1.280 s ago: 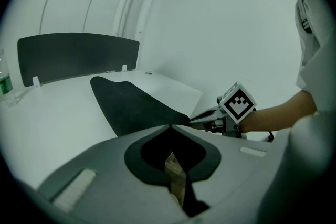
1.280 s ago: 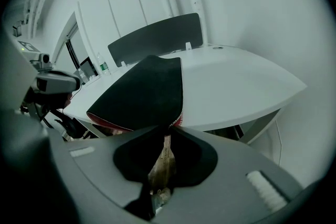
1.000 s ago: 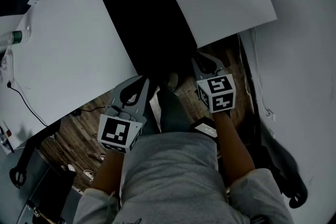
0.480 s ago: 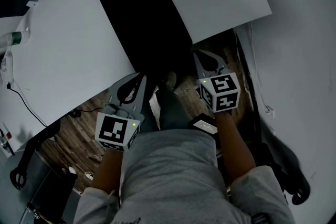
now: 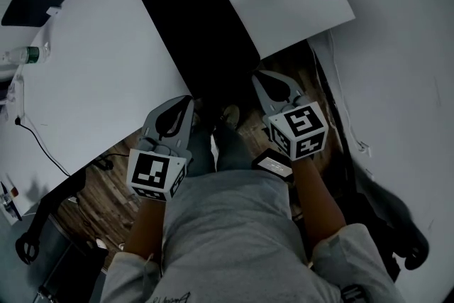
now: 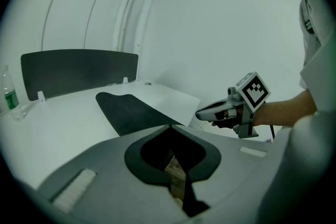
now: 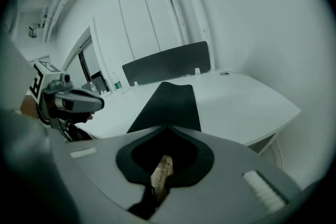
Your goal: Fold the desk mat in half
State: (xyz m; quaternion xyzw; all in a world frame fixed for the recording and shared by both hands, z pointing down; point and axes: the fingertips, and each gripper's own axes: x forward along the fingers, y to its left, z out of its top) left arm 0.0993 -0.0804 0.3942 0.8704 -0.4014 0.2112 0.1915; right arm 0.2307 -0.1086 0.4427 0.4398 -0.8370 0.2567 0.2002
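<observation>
So the desk mat is black and lies lengthwise on the white table. Most of it looks flat, with the far end rounded off and the near end right at the table's near edge, where both grippers are.

The left gripper is at the mat's near left corner. In its own view the jaws are pressed together and the dark mat runs straight into the tips, so it looks pinched on that corner.

Same deal for the right gripper at the near right corner: jaws closed tight, with the mat's edge meeting the tips. The mat's so thin you can't see any of it poking out behind the jaws, fwiw.

Both grippers angle down towards the table edge, with the marker cube on the left one and the other cube on the right one facing the head camera. They sit well apart, one at each corner.

Other stuff: a water bottle stands near the table's far left, a dark panel stands along the far side behind the mat, and there's wood floor under the near edge
</observation>
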